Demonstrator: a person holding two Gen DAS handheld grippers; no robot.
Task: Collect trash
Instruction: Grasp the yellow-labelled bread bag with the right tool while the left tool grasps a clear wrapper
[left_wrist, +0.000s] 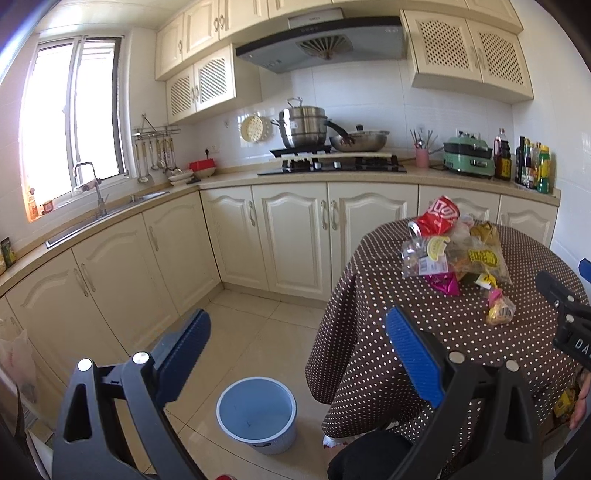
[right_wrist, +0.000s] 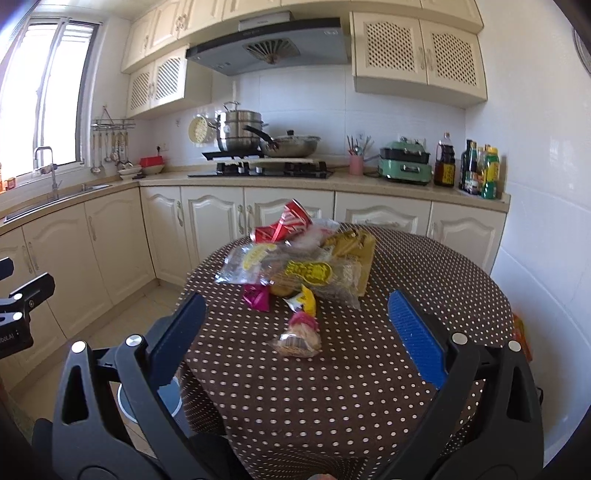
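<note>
While both grippers, left gripper (left_wrist: 297, 354) and right gripper (right_wrist: 295, 325), gape empty, wrappers (right_wrist: 295, 266) lie heaped on the table (right_wrist: 424, 266); a bucket (left_wrist: 256, 413) stands beside it.

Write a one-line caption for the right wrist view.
Open right gripper faces snack wrappers piled on a polka-dot table.

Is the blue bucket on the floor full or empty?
Empty: the left view looks into the bucket and shows only its bare blue bottom.
</note>
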